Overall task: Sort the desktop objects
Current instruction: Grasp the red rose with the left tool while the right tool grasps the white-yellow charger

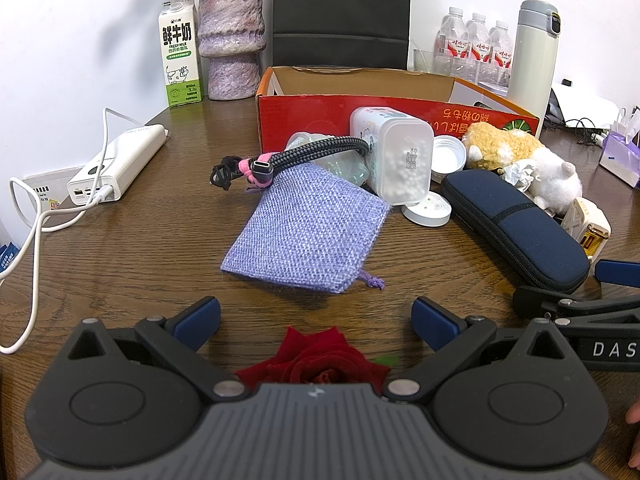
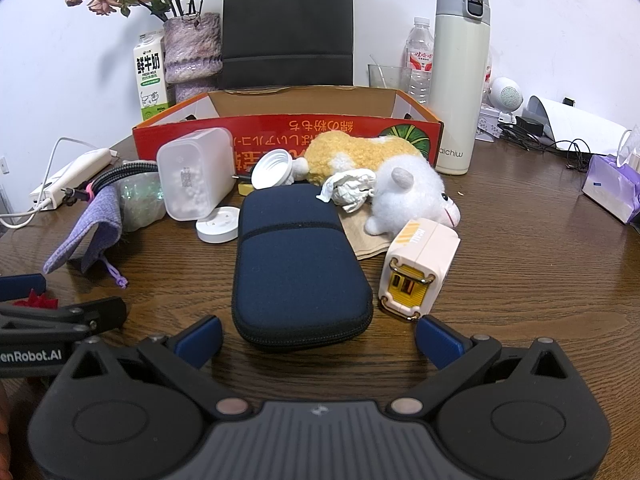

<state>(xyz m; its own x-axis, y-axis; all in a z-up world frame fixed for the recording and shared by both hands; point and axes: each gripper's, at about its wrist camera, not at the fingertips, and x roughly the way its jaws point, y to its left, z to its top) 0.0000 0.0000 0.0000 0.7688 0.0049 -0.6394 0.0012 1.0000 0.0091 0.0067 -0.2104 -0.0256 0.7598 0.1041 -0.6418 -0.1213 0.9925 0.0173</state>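
Left wrist view: wooden tabletop [image 1: 120, 272]; red cardboard box [image 1: 360, 110] at back, purple pouch [image 1: 308, 232] lying ahead of left gripper [image 1: 316, 316], fingers spread wide, empty, red rose [image 1: 320, 360] beneath. Right gripper [image 2: 318, 336] likewise wide, empty, navy zip case [image 2: 296, 264] just ahead, charger block [image 2: 420, 268] beside.

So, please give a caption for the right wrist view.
Open right hand-held gripper facing a navy zip case before the red box.

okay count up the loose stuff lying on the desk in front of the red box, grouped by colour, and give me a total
Purple: 1, pouch
Navy: 1, zip case
Red: 1, rose
Black: 1, braided cable
White or clear: 4, tub, round lid, screw cap, crumpled tissue
Yellow and white: 2, plush toy, charger
Total: 10
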